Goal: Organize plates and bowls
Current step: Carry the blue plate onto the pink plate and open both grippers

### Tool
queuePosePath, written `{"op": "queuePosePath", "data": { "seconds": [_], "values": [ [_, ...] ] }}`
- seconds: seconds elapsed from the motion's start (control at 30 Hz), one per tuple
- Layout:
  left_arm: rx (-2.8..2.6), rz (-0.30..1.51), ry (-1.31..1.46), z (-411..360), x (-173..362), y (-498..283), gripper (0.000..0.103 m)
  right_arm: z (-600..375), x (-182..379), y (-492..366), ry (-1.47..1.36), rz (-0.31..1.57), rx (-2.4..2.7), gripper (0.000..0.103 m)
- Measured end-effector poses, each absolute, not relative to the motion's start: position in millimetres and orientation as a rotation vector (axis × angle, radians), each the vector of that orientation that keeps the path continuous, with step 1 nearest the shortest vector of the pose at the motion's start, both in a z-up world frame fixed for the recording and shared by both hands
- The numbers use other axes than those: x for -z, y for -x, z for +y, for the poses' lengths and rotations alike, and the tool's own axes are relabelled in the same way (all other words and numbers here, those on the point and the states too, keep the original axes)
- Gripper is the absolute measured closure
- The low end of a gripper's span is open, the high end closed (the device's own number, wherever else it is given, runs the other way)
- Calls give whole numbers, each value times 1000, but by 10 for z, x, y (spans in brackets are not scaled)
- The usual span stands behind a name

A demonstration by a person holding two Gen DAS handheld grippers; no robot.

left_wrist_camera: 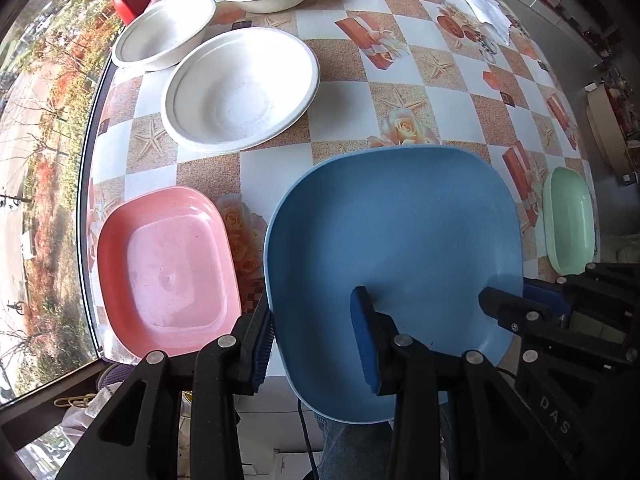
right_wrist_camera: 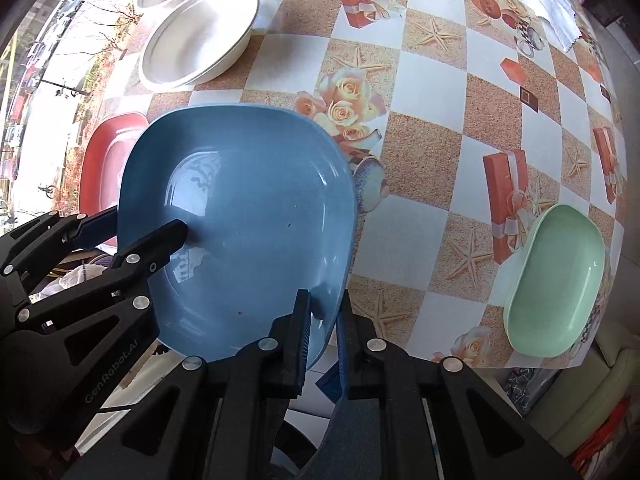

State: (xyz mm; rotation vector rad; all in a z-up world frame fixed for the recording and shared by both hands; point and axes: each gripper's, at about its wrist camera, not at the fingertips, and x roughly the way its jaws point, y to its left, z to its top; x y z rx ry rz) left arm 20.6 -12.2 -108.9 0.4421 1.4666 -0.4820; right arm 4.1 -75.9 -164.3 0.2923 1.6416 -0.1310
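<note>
Looking along the left gripper: its fingers clamp the blue plate's rim, lifted over the surface; pink plate at nine o'clock, three white bowls at eleven, still unstacked; green dish at three. From the right gripper: its fingers pinch the same plate's near edge; sorting looks barely begun.

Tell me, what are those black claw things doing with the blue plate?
A person holds a hand-held gripper in each hand. The left hand-held gripper and the right hand-held gripper each pinch an edge of the blue plate, holding it above the table. The pink plate, green dish and three white bowls sit on the table.
</note>
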Motion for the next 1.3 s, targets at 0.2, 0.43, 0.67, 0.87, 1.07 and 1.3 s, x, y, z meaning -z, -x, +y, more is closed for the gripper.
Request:
{"op": "queuePosePath", "data": {
  "seconds": [0.2, 0.43, 0.67, 0.87, 1.07, 1.3],
  "values": [
    [432, 1450, -383, 210, 1020, -414, 63, -570, 1597, -245, -243, 1629, 94, 89],
    [350, 1431, -363, 705, 930, -596, 63, -227, 1652, -459, -205, 1648, 20, 89],
    [277, 1434, -359, 1170, 989, -875, 63, 191, 1921, -681, -230, 1680, -47, 89],
    [241, 1440, -372, 1365, 1124, -1077, 63, 468, 2188, -838, -274, 1702, -65, 89],
    [246, 1449, -381, 1414, 1251, -1155, 63, 530, 2374, -903, -322, 1729, -44, 89],
    [218, 1433, -362, 1565, 1276, -1175, 34, 504, 2406, -912, -339, 1727, -46, 88]
  ]
}}
